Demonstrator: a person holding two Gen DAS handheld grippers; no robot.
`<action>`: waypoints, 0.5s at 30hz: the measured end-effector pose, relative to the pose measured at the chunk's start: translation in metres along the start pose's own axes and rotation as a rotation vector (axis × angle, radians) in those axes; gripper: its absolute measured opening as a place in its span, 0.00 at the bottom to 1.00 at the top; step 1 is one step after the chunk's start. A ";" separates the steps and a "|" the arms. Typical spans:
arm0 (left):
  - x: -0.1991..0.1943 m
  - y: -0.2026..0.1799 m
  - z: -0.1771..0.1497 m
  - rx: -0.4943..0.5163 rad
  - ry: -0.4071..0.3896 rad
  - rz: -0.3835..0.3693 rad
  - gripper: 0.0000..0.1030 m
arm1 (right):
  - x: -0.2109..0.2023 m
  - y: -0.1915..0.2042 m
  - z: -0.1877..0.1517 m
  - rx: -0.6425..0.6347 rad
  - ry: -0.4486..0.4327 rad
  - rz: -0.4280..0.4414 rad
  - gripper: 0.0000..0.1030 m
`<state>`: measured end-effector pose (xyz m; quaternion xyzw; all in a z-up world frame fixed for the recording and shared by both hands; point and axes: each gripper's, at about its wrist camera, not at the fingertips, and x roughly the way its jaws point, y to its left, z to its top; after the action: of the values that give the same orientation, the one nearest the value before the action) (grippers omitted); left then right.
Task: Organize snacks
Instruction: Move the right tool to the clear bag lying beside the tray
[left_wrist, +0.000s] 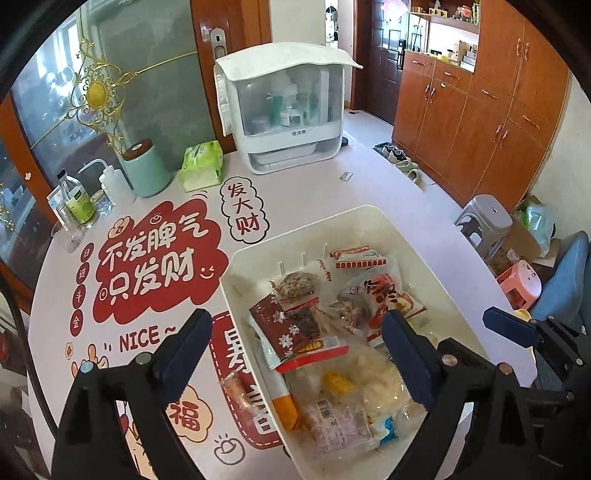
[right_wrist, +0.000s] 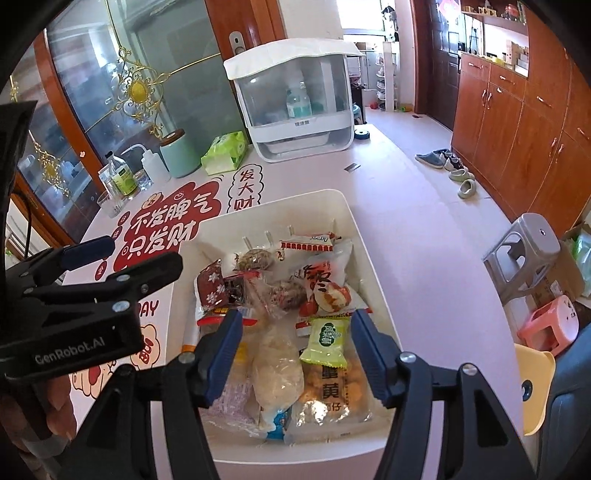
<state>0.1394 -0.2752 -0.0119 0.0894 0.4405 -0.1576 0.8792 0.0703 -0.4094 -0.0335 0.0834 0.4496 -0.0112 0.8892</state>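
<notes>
A white bin (left_wrist: 295, 229) (right_wrist: 277, 201) on the printed tablecloth holds several snack packets, among them a red snowflake packet (left_wrist: 291, 325) (right_wrist: 212, 288). My left gripper (left_wrist: 295, 354) hangs wide open over the bin's left wall, with nothing pressed between its pads. A small clear-wrapped snack (left_wrist: 240, 395) lies on the cloth just outside that wall. My right gripper (right_wrist: 297, 350) is open above the bin's near end. A white puffed-snack bag (right_wrist: 277, 365) and a green packet (right_wrist: 325, 338) sit below its gap, untouched by the pads. Each view shows one of the other gripper's fingers (left_wrist: 509, 326) (right_wrist: 88, 251).
At the table's far side stand a white covered cabinet (left_wrist: 288, 110), a green tissue pack (left_wrist: 201, 166), a mint canister (left_wrist: 144, 170) and bottles (left_wrist: 79, 199). The table edge runs right of the bin. On the floor beyond it are a grey stool (right_wrist: 524, 243) and a pink stool (right_wrist: 550, 325).
</notes>
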 end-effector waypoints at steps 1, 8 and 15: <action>-0.001 0.001 -0.001 0.000 -0.001 0.000 0.90 | -0.001 0.001 -0.001 0.001 0.001 0.001 0.60; -0.010 0.010 -0.006 0.012 -0.004 0.009 0.90 | -0.004 0.011 -0.004 0.007 0.000 0.009 0.60; -0.021 0.020 -0.011 0.038 -0.006 0.021 0.90 | -0.008 0.019 -0.007 0.021 -0.001 0.009 0.60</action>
<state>0.1266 -0.2487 -0.0007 0.1099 0.4337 -0.1571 0.8804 0.0623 -0.3902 -0.0287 0.0949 0.4488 -0.0121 0.8885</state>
